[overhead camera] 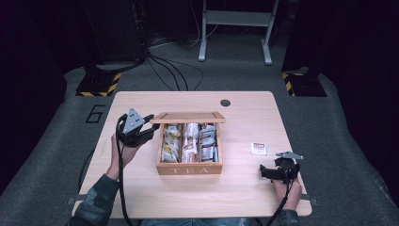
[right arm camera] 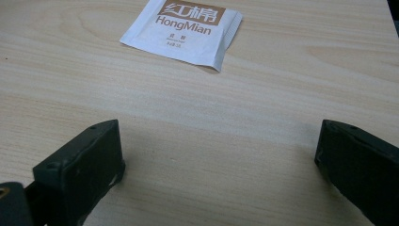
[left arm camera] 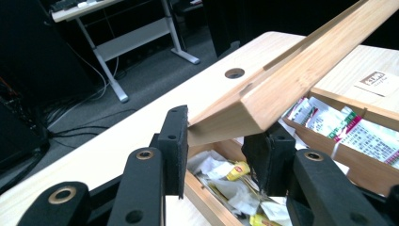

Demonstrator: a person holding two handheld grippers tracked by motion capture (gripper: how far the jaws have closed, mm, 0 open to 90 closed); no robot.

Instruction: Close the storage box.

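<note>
A wooden tea box (overhead camera: 189,170) marked TEA stands mid-table, its three rows packed with tea sachets (overhead camera: 190,141). Its lid (overhead camera: 188,117) is lifted and tilted up at the back. My left gripper (overhead camera: 151,128) is at the lid's left corner. In the left gripper view the jaws are shut on that lid (left arm camera: 291,75) corner, with my left gripper (left arm camera: 221,150) over the box's open row. A white HongMian sachet (overhead camera: 258,148) lies flat right of the box. My right gripper (overhead camera: 270,168) rests near the front right, open. The sachet (right arm camera: 183,28) lies ahead of my right gripper (right arm camera: 216,174), apart from it.
A round cable hole (overhead camera: 225,102) sits near the table's (overhead camera: 141,197) far edge. On the floor beyond stand a grey metal frame (overhead camera: 235,28), cables and two bases with yellow-black striping (overhead camera: 99,84). Bare tabletop lies around the sachet and in front of the box.
</note>
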